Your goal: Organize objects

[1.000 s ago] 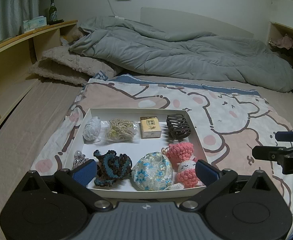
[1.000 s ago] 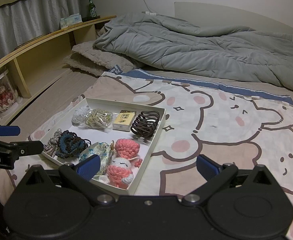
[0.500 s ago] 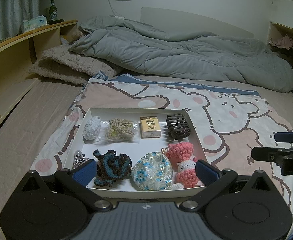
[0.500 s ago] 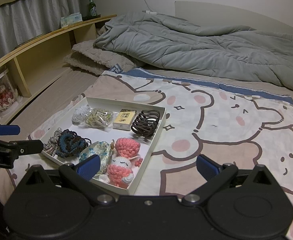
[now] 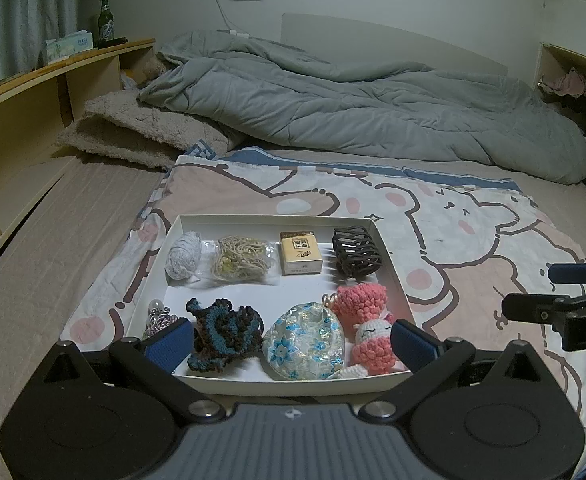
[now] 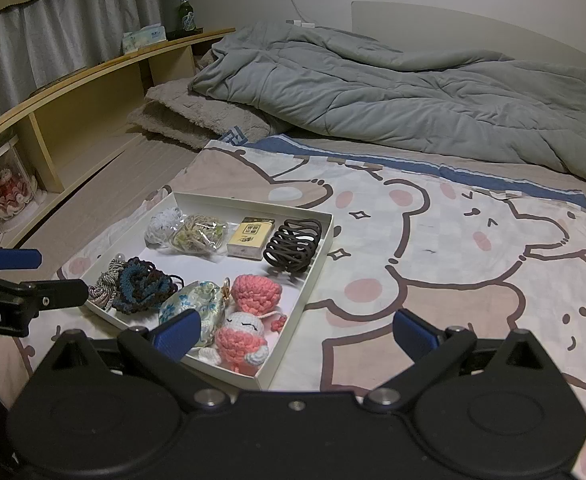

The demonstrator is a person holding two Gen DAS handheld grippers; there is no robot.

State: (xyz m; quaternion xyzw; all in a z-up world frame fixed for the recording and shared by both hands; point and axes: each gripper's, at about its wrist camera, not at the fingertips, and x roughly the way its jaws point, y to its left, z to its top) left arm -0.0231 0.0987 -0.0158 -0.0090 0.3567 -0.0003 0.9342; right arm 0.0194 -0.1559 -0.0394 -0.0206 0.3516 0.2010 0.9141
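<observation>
Tray [image 5: 389, 258], white and shallow, lies on the cartoon-print blanket [image 5: 473, 240] on the bed, long axis across the left wrist view. All eight small items lie inside it in two rows. Far row, left to right: pale yarn ball [image 5: 183, 255], bagged cord bundle [image 5: 241, 260], small yellow box [image 5: 300, 253], dark claw clip [image 5: 357, 254]. Near row: beaded silver piece [image 5: 157, 314], blue-brown crochet scrunchie [image 5: 225, 330], floral pouch [image 5: 304, 341], pink crochet doll [image 5: 367, 326]. None is seen loose on the blanket.

Left gripper [image 5: 291, 342]: jaws spread wide, holding nothing, centred on the tray's near edge; the near row lies straight ahead between the pads. Right gripper [image 6: 295, 330]: jaws likewise wide and empty, set off to the tray's right, with only its left pad over the near right corner by the doll.

Judgement: the left gripper is the nearer to everything in the tray; the right reaches only the doll and clip column easily.

Room: broad bare blanket to the tray's right; a narrow strip to its left before the blanket edge; the grey duvet [image 5: 373, 120] lies well beyond.

Stage: ambiguous. Items ranked in the tray fit a finished sort, or a stocked tray awaiting unloading onto the blanket.
</observation>
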